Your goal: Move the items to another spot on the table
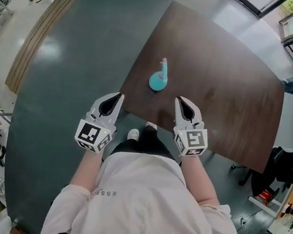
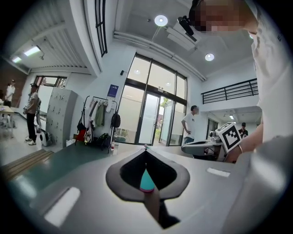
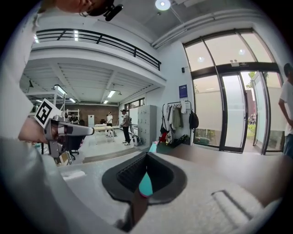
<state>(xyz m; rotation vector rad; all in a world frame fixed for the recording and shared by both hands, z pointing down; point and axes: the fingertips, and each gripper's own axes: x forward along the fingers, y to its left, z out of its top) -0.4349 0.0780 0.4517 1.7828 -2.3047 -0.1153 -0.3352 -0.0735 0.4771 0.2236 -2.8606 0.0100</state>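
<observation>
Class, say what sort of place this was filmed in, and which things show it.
Probably an open lab or workshop hall in a modern building, not a home: tall glass doors, grey lockers beside a coat rack, and a railed upper gallery.

A dark brown table (image 1: 220, 97) bears one teal round-based item (image 1: 158, 82) near its edge.
</observation>
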